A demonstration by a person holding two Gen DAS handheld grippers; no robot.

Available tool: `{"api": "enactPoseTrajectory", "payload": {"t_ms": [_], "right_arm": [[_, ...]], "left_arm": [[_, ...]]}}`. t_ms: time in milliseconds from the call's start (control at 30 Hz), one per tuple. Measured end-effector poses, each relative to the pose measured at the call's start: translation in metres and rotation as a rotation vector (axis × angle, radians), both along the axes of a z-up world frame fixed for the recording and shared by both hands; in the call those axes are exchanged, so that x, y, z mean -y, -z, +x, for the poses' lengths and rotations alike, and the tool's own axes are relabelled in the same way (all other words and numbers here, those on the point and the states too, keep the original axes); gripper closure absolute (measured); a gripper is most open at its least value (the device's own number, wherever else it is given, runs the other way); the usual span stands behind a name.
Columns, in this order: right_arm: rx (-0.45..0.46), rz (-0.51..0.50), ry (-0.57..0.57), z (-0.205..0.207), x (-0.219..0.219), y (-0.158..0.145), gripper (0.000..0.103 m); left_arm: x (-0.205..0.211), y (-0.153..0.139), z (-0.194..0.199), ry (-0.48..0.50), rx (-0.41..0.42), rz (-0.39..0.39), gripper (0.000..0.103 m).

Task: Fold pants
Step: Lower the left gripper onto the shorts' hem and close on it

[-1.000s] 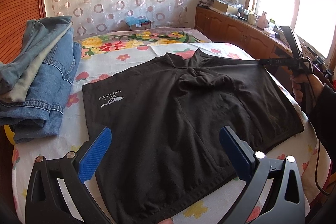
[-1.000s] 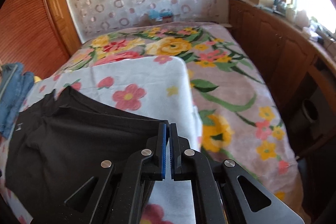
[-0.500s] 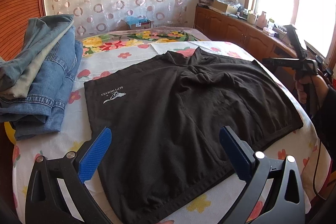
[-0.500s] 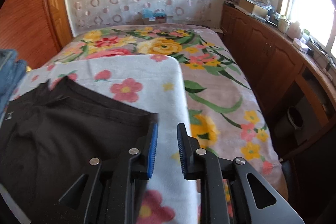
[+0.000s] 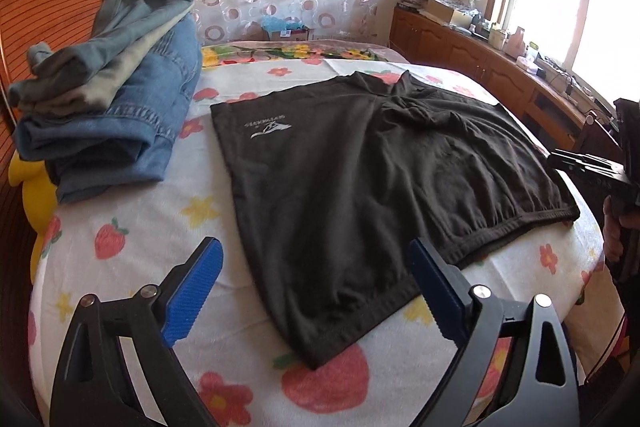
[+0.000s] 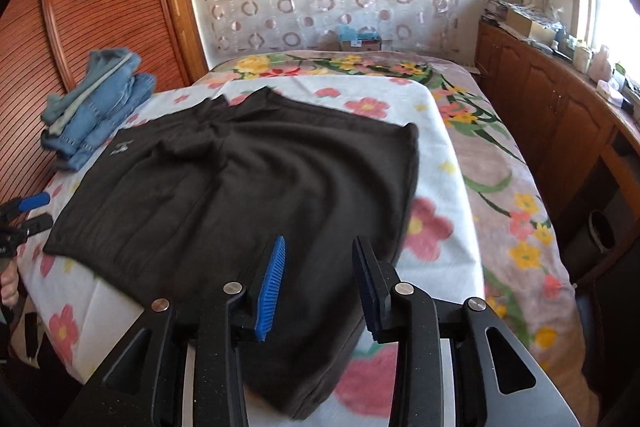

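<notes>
Dark brown pants (image 5: 380, 179) lie spread flat on the flowered sheet, a white logo (image 5: 268, 127) on the left leg. My left gripper (image 5: 314, 259) hovers over their near hem with the jaws wide and closing; the cloth lies below them, untouched by the pads. My right gripper (image 6: 320, 247) hangs above the pants (image 6: 248, 179) near their right side, its jaws opening with nothing between them. The right gripper (image 5: 580, 163) also shows at the right edge of the left wrist view. The left gripper (image 6: 28, 211) shows at the left edge of the right wrist view.
A pile of folded jeans (image 5: 112, 99) sits at the bed's left side, a yellow object (image 5: 36, 203) below it. Wooden cabinets (image 6: 560, 115) run along the right wall under the window. A slatted wardrobe door (image 6: 100, 7) stands on the left. A person's hand (image 5: 612, 235) holds the right gripper.
The right gripper, earlier shut on the pants' far right corner, has let go, opened and drawn back toward the near edge. The left gripper has shifted left and back, jaws slightly narrower.
</notes>
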State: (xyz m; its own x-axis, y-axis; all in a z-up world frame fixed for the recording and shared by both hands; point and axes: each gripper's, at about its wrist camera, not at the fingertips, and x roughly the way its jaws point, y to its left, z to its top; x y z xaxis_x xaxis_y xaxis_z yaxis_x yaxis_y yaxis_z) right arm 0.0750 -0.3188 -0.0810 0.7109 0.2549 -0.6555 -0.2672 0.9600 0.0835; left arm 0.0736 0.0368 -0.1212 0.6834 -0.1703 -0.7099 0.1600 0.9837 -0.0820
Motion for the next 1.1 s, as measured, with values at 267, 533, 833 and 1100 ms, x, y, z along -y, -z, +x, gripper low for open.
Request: {"api": "enactPoseTrajectory", "payload": {"t_ms": [267, 533, 833, 1100], "right_arm": [[0.022, -0.007, -0.012, -0.032, 0.007, 0.002, 0.055], [0.034, -0.012, -0.024, -0.037, -0.011, -0.008, 0.053], [0.043, -0.012, -0.036, -0.037, -0.024, -0.007, 0.049], [0.059, -0.019, -0.044, -0.039, -0.029, -0.008, 0.048]], "left_arm": [[-0.012, 0.009, -0.016, -0.03, -0.021, -0.007, 0.024], [-0.016, 0.013, -0.025, -0.037, -0.033, -0.013, 0.037], [-0.015, 0.022, -0.023, -0.069, -0.057, 0.023, 0.039], [-0.01, 0.021, -0.025, -0.029, -0.045, 0.046, 0.072]]}}
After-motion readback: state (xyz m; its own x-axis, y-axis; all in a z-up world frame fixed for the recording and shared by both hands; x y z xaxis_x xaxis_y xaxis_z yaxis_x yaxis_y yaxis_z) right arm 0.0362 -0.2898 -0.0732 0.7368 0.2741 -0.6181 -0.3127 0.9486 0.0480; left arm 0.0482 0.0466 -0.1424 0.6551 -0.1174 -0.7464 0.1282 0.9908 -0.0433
